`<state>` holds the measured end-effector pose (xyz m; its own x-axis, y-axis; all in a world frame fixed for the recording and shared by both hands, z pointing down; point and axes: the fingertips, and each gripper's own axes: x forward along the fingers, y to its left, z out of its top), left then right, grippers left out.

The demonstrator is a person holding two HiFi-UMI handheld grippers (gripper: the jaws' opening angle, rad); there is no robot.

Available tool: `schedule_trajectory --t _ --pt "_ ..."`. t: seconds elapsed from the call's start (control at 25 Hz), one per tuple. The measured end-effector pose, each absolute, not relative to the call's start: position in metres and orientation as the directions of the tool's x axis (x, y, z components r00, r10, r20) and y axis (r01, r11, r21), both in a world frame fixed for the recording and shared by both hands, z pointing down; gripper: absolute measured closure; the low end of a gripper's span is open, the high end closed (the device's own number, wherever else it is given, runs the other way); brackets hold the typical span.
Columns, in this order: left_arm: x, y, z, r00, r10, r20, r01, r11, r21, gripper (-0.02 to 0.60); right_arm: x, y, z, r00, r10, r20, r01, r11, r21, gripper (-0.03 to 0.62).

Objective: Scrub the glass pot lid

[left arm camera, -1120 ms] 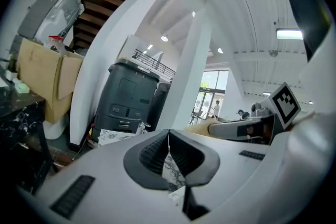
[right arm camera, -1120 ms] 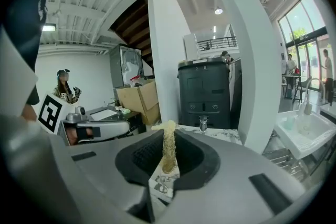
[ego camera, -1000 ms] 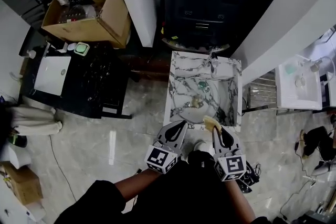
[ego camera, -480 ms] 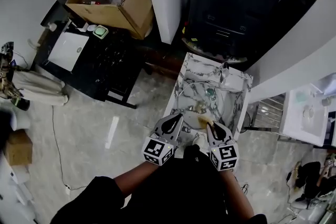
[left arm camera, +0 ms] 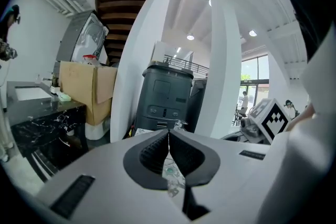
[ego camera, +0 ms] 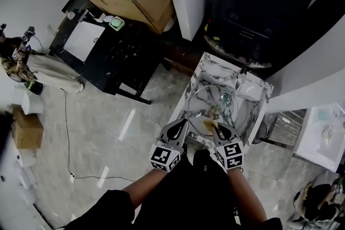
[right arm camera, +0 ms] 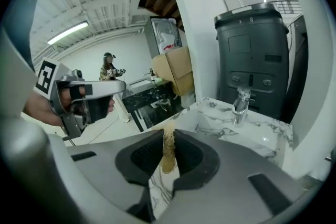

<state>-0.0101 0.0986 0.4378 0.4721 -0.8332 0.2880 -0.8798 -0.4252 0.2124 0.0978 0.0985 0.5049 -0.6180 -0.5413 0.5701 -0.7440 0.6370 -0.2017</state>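
Scrubbing well means pressing the right gripper (right arm camera: 168,135), clenched on a tan fibrous scouring pad (right arm camera: 168,157), flat onto the round glass pot lid (ego camera: 207,99) lying in the white marble sink (ego camera: 200,74); the left gripper (left arm camera: 169,136), clenched and empty, could steady its rim.

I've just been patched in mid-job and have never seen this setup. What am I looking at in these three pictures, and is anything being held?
There is no robot arm here: a person holds a hand-held gripper in each hand. The head view comes from a camera on the person's head, looking steeply down at a white marble sink, where the round glass pot lid lies. The other two pictures come from cameras riding on each gripper, looking along its jaws. The left hand-held gripper is shut with nothing between its jaws. The right hand-held gripper is shut on a tan scrubbing pad, with the sink's chrome tap beyond.
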Motion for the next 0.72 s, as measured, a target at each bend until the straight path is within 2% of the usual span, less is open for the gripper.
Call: schedule_trajectory --t 0.16,0.32,0.72 --pt "-0.016 0.093 0.46 0.448 -0.832 0.326 -0.894 -0.406 0.192 0.565 0.093 0.088 0.543 -0.604 -0.478 0.638 -0.724 0.664 -0.187 0.533" --pt "-0.016 0.084 0.483 0.479 -0.803 0.356 -0.878 -0.436 0.197 0.565 0.078 0.081 0.573 -0.599 -0.432 0.674 -0.691 0.704 -0.163 0.533" --pt "-0.023 0.048 0.507 0.526 -0.771 0.358 -0.849 -0.454 0.27 0.565 0.058 0.065 0.637 -0.594 -0.318 0.739 -0.69 0.674 -0.265 0.533"
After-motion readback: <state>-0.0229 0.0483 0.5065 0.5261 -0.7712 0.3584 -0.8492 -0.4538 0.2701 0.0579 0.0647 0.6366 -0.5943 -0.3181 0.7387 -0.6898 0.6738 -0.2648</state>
